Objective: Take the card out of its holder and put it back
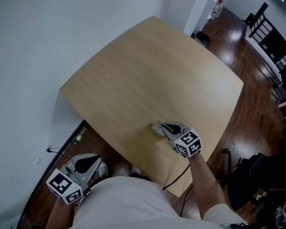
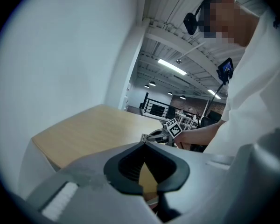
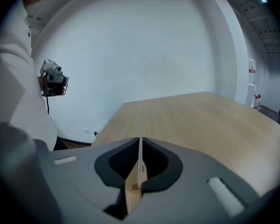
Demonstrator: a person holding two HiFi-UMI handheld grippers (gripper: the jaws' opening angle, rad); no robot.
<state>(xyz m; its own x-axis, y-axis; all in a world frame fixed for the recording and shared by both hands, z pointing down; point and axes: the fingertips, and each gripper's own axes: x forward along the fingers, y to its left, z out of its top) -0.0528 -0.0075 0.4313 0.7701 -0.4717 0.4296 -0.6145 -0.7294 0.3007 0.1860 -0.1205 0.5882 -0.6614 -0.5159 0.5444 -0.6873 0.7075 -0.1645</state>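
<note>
Near the table's front edge, the right gripper [image 1: 164, 128] is clenched on a thin pale card [image 3: 140, 149], which shows edge-on between its jaws just above the tabletop. Whether a holder is around the card cannot be told. Off the table, below its front-left corner, the left gripper [image 1: 94, 166] hangs with its jaws pressed together on nothing. The table [image 1: 148, 75] is light wood, set against a white wall [image 1: 47, 32] on a dark wooden floor [image 1: 250, 104]. Black chairs [image 1: 274, 42] stand beyond the table's far right corner.
</note>
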